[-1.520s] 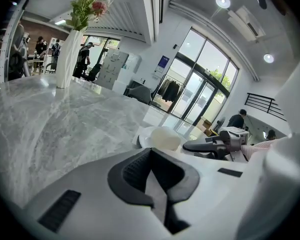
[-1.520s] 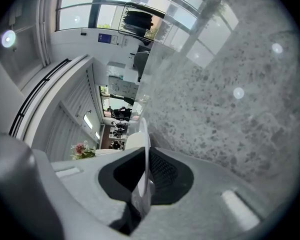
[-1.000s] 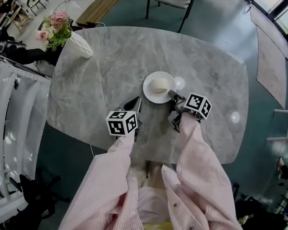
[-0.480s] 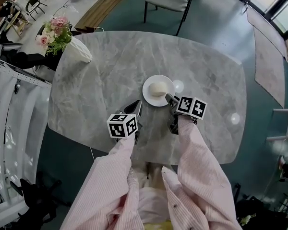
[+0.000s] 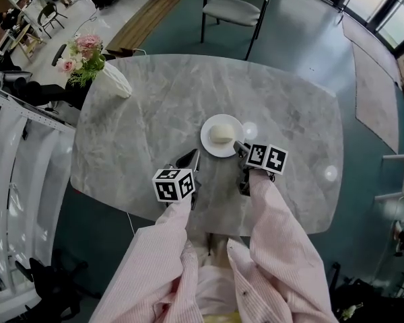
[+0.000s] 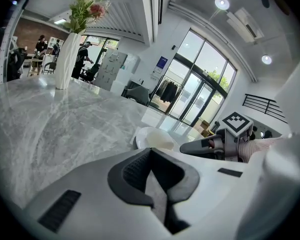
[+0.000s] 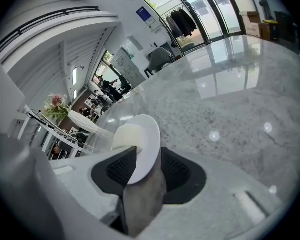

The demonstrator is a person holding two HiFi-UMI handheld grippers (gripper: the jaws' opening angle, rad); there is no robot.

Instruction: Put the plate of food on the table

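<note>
Releasing: right claw (image 5: 237, 147) just spread open, rim of white round plate (image 5: 213, 148) with pale bun (image 5: 221, 134) loose between pads (image 7: 121, 167), set on grey marble worktop (image 5: 141, 113). Left claw (image 5: 191, 157) pressed together, empty. Next: draw straight back, off rim.

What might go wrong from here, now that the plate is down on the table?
The right gripper has just been opening its jaws, but the rim of the plate lies between them. Backing out crookedly may catch it and drag or tip the plate on the table. If it tips, the rounded food could roll off. The left gripper, shut, is close by and might bump the plate.
</note>
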